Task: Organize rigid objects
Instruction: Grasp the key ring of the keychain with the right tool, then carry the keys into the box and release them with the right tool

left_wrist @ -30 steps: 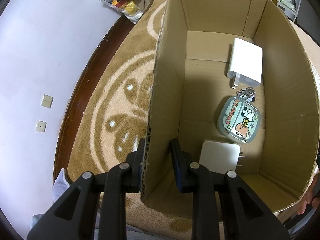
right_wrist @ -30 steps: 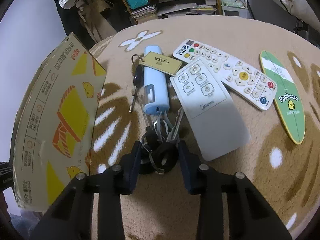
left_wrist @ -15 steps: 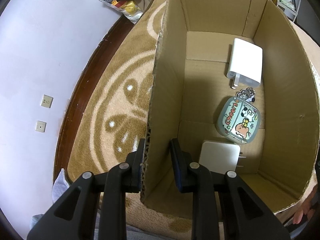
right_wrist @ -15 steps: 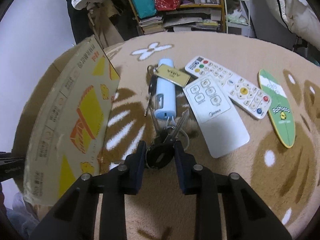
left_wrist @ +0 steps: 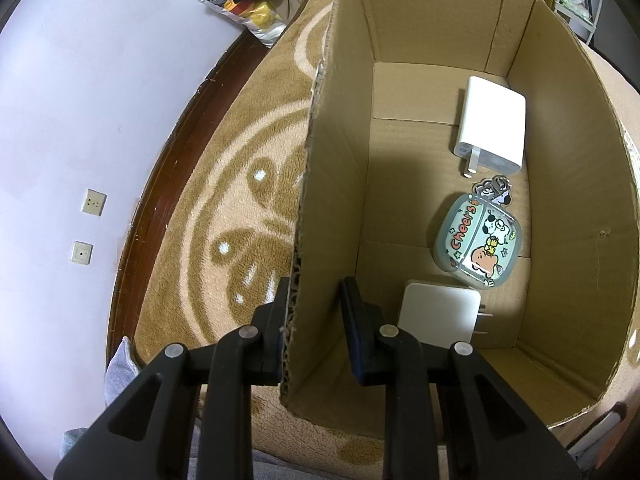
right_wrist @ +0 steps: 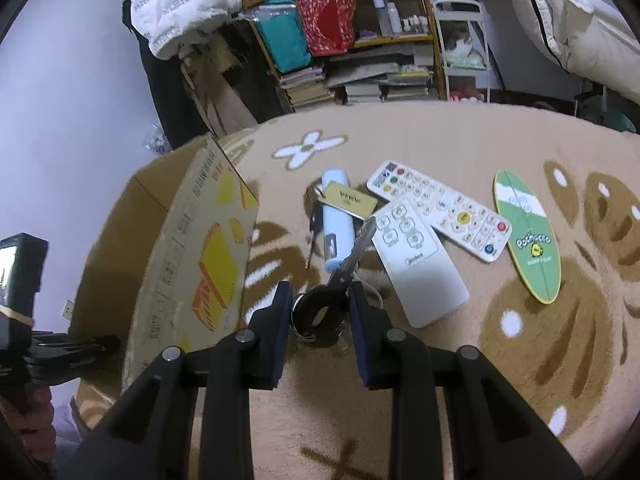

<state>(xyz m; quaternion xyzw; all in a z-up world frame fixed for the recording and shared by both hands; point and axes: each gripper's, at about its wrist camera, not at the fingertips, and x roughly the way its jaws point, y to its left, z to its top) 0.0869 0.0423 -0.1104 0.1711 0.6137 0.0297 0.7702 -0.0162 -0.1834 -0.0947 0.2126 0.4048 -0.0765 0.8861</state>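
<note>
My right gripper (right_wrist: 318, 300) is shut on a bunch of keys (right_wrist: 320, 312) with a black fob. It holds them above the carpet, one silver key pointing up. My left gripper (left_wrist: 314, 300) is clamped on the left wall of an open cardboard box (left_wrist: 332, 184), one finger outside and one inside. In the box lie a white charger (left_wrist: 494, 124), a cartoon-printed case (left_wrist: 478, 240) and a second white plug adapter (left_wrist: 440, 314). The box (right_wrist: 200, 256) stands left of my right gripper.
On the brown patterned carpet (right_wrist: 400, 380) lie a light-blue cylinder (right_wrist: 338, 220) with a gold tag, a white button remote (right_wrist: 440, 208), a plain white remote (right_wrist: 416, 256) and a green oval board (right_wrist: 526, 236). Cluttered shelves (right_wrist: 360, 60) stand behind. A hand (right_wrist: 24, 420) holds the left gripper.
The right gripper closed on the key bunch and lifted it off the carpet, rising and pulling back. The left gripper and the box have stayed put.
</note>
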